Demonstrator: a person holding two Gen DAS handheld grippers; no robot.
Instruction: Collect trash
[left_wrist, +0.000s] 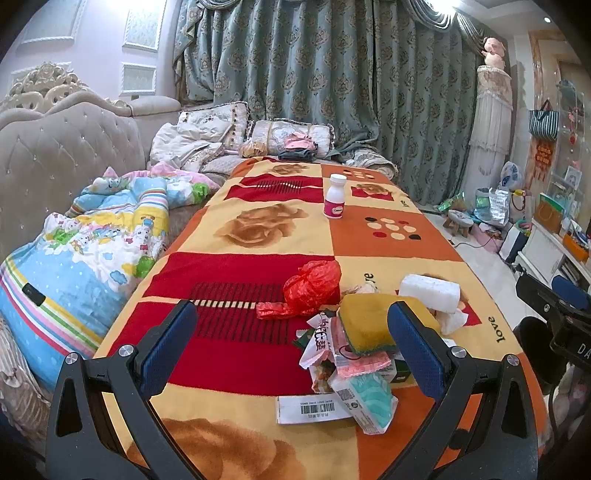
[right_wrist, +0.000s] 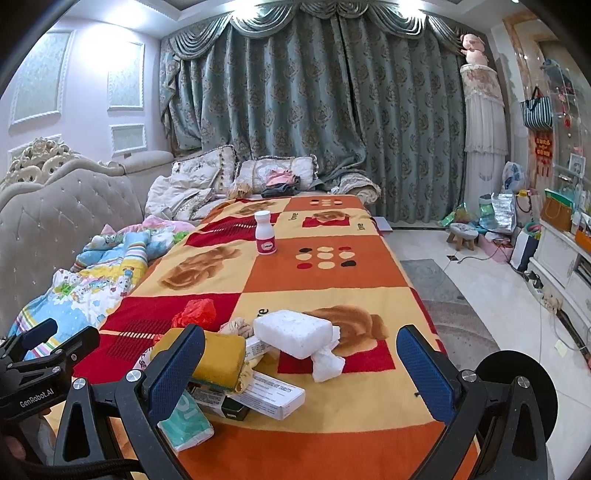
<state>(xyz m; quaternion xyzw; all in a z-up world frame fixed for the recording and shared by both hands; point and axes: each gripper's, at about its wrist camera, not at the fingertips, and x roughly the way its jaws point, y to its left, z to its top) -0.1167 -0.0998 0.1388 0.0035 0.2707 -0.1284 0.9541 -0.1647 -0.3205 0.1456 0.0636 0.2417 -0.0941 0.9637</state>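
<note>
A heap of trash lies on the patterned table cloth (left_wrist: 236, 376). It holds a crumpled red plastic bag (left_wrist: 308, 288), a yellow sponge (left_wrist: 369, 321), a white foam block (left_wrist: 430, 291), wrappers (left_wrist: 321, 343), a teal tissue pack (left_wrist: 371, 402) and a barcode slip (left_wrist: 314, 408). The right wrist view shows the sponge (right_wrist: 219, 356), the foam block (right_wrist: 295, 332), a crumpled tissue (right_wrist: 327, 363) and a white carton (right_wrist: 273, 395). My left gripper (left_wrist: 291, 347) stands open just before the heap. My right gripper (right_wrist: 301, 367) is open too, with the foam block between its fingers' lines and nothing held.
A white bottle with a pink label (left_wrist: 335, 197) stands further down the table. A sofa (left_wrist: 55, 147) with a colourful quilt (left_wrist: 92, 236) runs along the left. Tiled floor (right_wrist: 491, 295), a small stool (right_wrist: 461, 234) and bags lie to the right.
</note>
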